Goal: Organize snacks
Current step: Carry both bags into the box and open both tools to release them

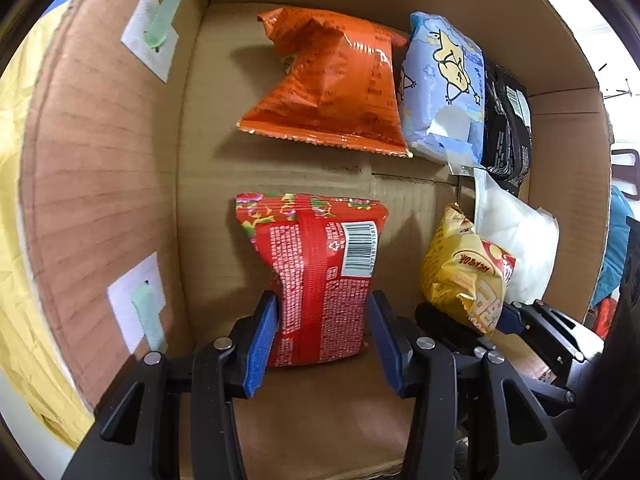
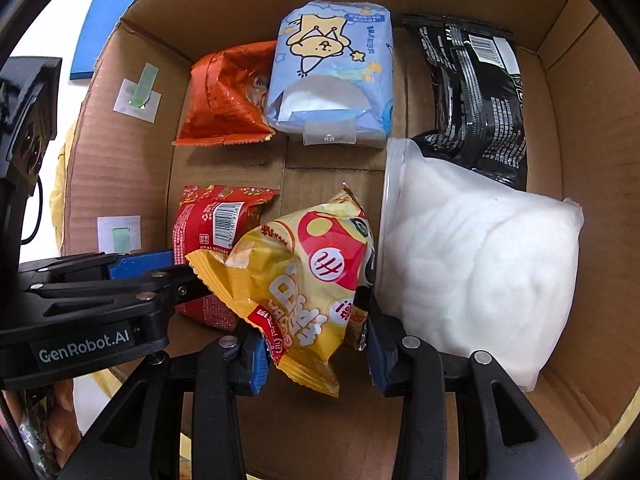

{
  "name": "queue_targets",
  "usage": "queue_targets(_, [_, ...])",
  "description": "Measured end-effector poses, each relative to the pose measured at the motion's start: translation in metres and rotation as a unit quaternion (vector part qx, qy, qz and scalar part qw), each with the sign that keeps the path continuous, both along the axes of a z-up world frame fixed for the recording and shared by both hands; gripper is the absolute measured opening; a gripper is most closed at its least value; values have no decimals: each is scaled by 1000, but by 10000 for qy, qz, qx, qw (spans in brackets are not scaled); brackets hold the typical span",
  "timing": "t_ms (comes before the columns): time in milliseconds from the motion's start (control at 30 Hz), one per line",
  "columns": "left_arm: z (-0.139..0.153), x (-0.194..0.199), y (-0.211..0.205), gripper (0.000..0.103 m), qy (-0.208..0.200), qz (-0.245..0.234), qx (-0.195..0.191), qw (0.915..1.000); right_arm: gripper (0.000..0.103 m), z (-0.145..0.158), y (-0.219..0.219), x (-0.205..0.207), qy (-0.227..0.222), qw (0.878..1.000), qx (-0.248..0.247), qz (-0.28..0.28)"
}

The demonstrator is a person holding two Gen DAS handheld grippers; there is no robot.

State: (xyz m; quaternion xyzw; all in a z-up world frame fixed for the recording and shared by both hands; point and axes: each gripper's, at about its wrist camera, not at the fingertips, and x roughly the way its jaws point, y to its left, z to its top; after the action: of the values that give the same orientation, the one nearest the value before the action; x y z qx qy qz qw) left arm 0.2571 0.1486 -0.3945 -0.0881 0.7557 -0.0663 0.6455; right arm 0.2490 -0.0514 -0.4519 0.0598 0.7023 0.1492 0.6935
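Both grippers reach into a cardboard box (image 1: 200, 184) of snacks. My left gripper (image 1: 324, 336) is shut on a red snack bag (image 1: 316, 276) with a barcode, low in the left wrist view; that bag (image 2: 208, 236) and the left gripper (image 2: 132, 272) also show at the left of the right wrist view. My right gripper (image 2: 312, 344) is shut on a yellow snack bag (image 2: 304, 276), which hangs just right of the red one and appears as the yellow bag (image 1: 464, 276) in the left wrist view.
At the box's far end lie an orange bag (image 1: 332, 84), a blue cartoon tissue pack (image 2: 332, 76) and a black packet (image 2: 480, 96). A white pouch (image 2: 476, 256) fills the right side. Taped labels (image 1: 150, 34) sit on the left wall.
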Motion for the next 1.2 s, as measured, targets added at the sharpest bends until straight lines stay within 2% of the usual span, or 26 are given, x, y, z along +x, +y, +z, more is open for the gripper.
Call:
queue_targets(233, [9, -8, -3, 44, -86, 55, 8, 9999, 45, 14, -3, 3, 32, 10000, -88, -32])
queue_targets(500, [29, -16, -11, 44, -268, 94, 28, 9996, 55, 32, -5, 4, -119, 9996, -272, 29])
queue_targets(633, [45, -26, -17, 44, -521, 86, 139, 9985, 55, 48, -9, 1, -247, 9989, -396, 5])
queue_targets(867, [83, -33, -24, 45, -1149, -6, 538, 9919, 68, 83, -31, 2, -612, 9954, -696, -225])
queue_targets(933, [90, -32, -25, 49, -1269, 29, 582, 9902, 70, 93, -37, 3, -686, 9938, -824, -287])
queue_targets(1000, [94, -35, -21, 50, -1376, 41, 590, 9887, 82, 99, -45, 5, -755, 9925, -891, -362])
queue_targets(1033, [91, -34, -9, 54, -1410, 58, 595, 9882, 87, 101, -48, 6, -785, 9917, -936, -390])
queue_targets(1067, [93, -34, -10, 64, -1446, 71, 585, 9877, 94, 108, -53, 3, -821, 9909, -983, -414])
queue_targets(1100, [95, -34, -11, 69, -1495, 91, 578, 9870, 97, 110, -58, 3, -857, 9902, -1018, -435])
queue_targets(1167, [97, -33, -14, 90, -1573, 63, 617, 9856, 101, 113, -64, 2, -899, 9889, -1078, -486])
queue_targets(1200, [100, -33, -17, 93, -1627, 27, 691, 9842, 102, 114, -70, 1, -916, 9882, -1121, -511])
